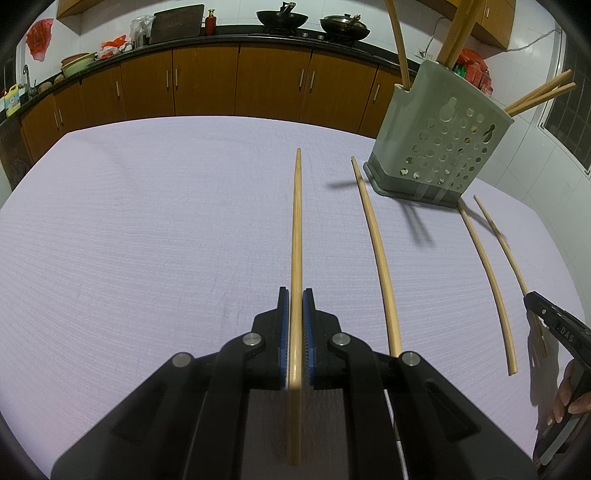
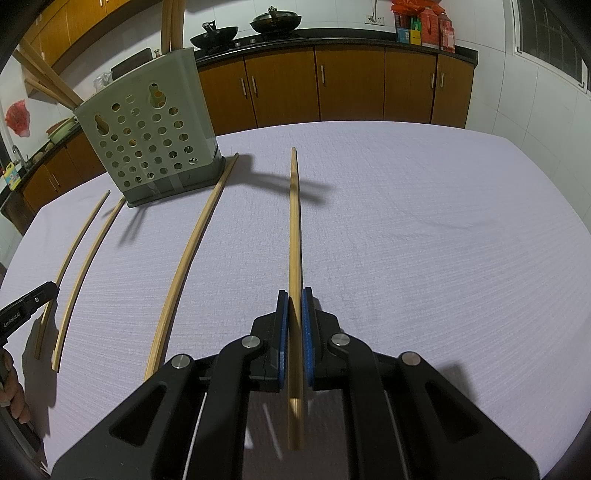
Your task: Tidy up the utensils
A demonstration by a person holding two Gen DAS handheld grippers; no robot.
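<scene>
Gripping one chopstick (image 1: 296, 236) each: left tongs (image 1: 295, 295) & right tongs (image 2: 294, 295) clamped, sticks pointing fwd.

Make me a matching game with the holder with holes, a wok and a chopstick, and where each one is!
Things:
1. grey-green plastic holder with holes
2. black round wok
3. thin wooden chopstick

Places:
A. gripped in the left tool
B. standing on the lilac tablecloth
C. on the dark back counter

Pairs: 1-B, 2-C, 3-A
</scene>
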